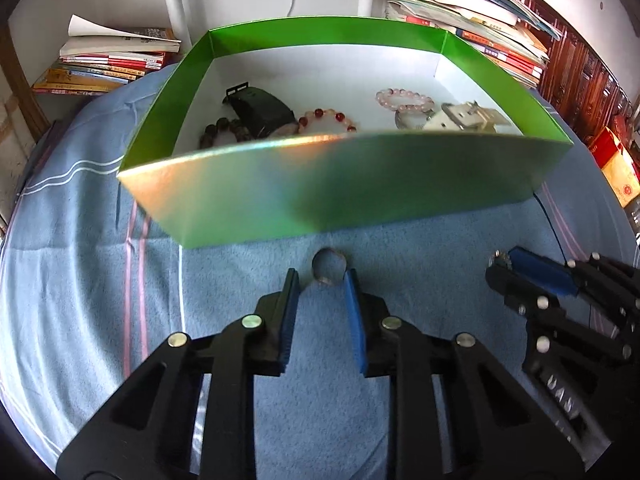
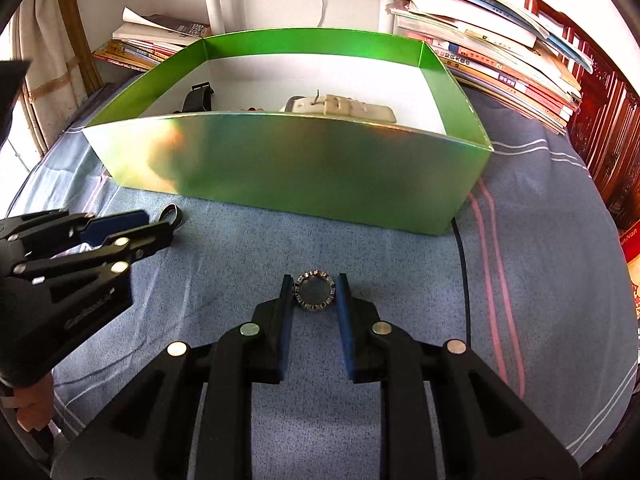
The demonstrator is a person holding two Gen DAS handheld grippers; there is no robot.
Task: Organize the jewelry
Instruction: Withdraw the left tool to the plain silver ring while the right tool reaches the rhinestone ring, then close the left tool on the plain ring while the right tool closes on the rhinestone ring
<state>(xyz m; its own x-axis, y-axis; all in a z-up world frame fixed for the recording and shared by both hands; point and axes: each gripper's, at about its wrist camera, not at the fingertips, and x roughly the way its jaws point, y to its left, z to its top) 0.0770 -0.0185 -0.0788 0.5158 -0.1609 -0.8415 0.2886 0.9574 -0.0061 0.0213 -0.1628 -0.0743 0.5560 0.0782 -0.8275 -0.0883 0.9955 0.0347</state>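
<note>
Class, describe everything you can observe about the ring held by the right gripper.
The studded ring is a silver-looking metal band with small blocks or stones set all round its face. It stands on edge, its opening facing the camera, between the blue pads of the right gripper, which press its two sides. It sits low over the blue striped cloth, in front of the green box.

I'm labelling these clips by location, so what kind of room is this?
Probably a bedroom or study at home: a blue striped bedsheet serves as the work surface, with stacked books behind and a carved wooden cabinet at the right.
</note>
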